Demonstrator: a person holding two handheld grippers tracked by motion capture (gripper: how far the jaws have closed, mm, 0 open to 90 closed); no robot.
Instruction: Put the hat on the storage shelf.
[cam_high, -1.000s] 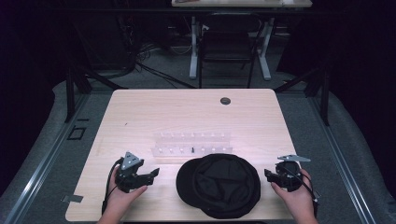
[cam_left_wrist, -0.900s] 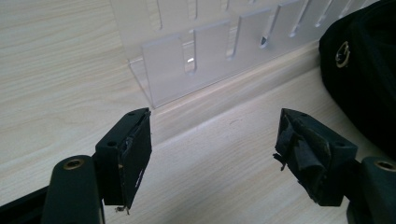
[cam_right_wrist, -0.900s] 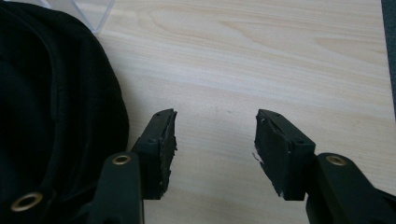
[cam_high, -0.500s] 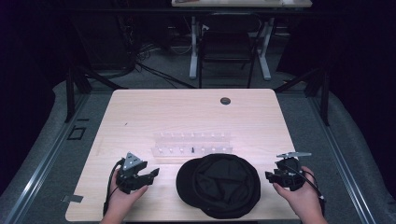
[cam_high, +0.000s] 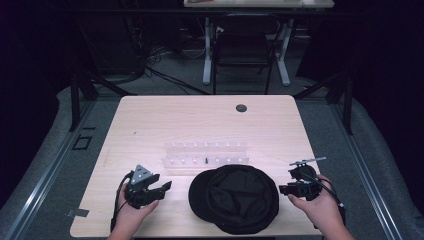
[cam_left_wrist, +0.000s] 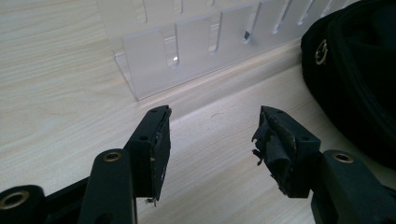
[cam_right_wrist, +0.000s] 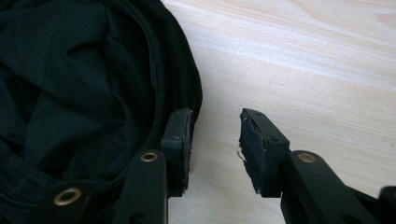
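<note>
On the pale wood tabletop (cam_high: 150, 125), the left gripper (cam_high: 162, 187) rests at about 7 o'clock, its jaws apart over bare wood after closing partway. A clear plastic rack (cam_high: 205, 155) sits at centre. The black cap (cam_high: 235, 197) lies upside down at 6 o'clock. The right gripper (cam_high: 282, 189), jaws apart and just narrowing, hovers beside its rim. Dark floor, cables and chair (cam_high: 242, 55) lie beyond.

Both hands are coming in from the near edge, each gripping tongs. Left tongs (cam_high: 161, 188) are pointing inward, jaws apart, just been closing, nothing between. Right tongs (cam_high: 283, 189) likewise, pointing inward, gap empty.
</note>
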